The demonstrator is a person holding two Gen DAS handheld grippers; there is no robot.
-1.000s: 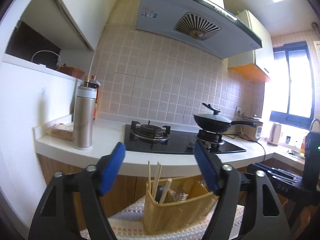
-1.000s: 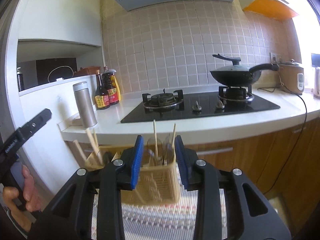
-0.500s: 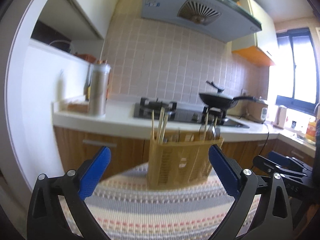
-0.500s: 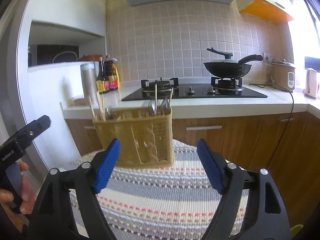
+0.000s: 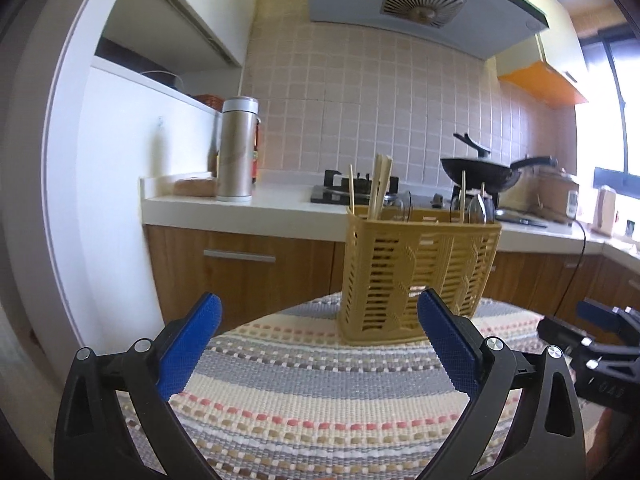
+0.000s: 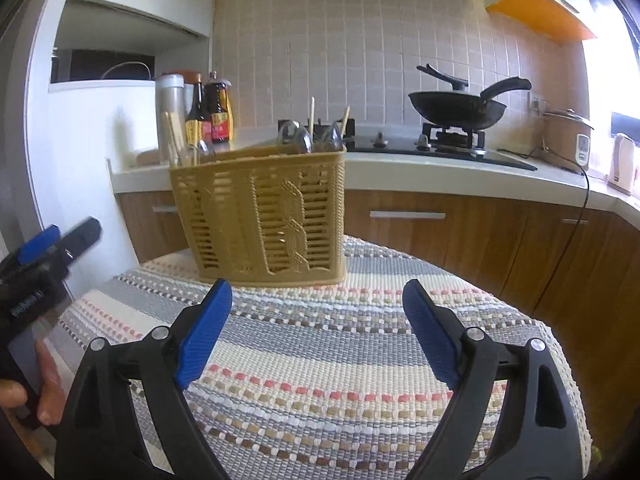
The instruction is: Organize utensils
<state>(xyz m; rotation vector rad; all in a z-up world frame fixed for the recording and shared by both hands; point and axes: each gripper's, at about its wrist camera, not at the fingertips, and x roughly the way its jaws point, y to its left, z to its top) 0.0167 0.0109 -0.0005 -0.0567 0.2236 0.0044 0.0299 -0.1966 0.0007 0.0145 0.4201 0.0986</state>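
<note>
- The basket [image 5: 416,276] stands upright on the striped cloth [image 5: 320,392] that covers the table, toward its far edge.
- Chopsticks [image 5: 378,190] and spoons [image 6: 298,138] stick up out of the basket's top; chopsticks stand at its left end, spoons and more thin sticks toward its right end.
- The left gripper [image 5: 318,344] hovers low over the cloth, its blue fingers [image 5: 188,350] spread wide and holding nothing; the basket is just beyond them, nearer the right finger.
- The right gripper [image 6: 316,334] is likewise spread wide and empty, its fingers [image 6: 430,338] above the cloth, with the basket just past the left finger and not touching it.
- Each gripper shows at the edge of the other's view, apart from the basket.
- Behind the table runs a counter [image 6: 440,174] with a hob, a black wok [image 6: 456,108] on the right burner, a steel flask [image 5: 236,150], and sauce bottles [image 6: 210,114] at the left end.
- A rice cooker [image 6: 566,140] sits further right on the counter.
</note>
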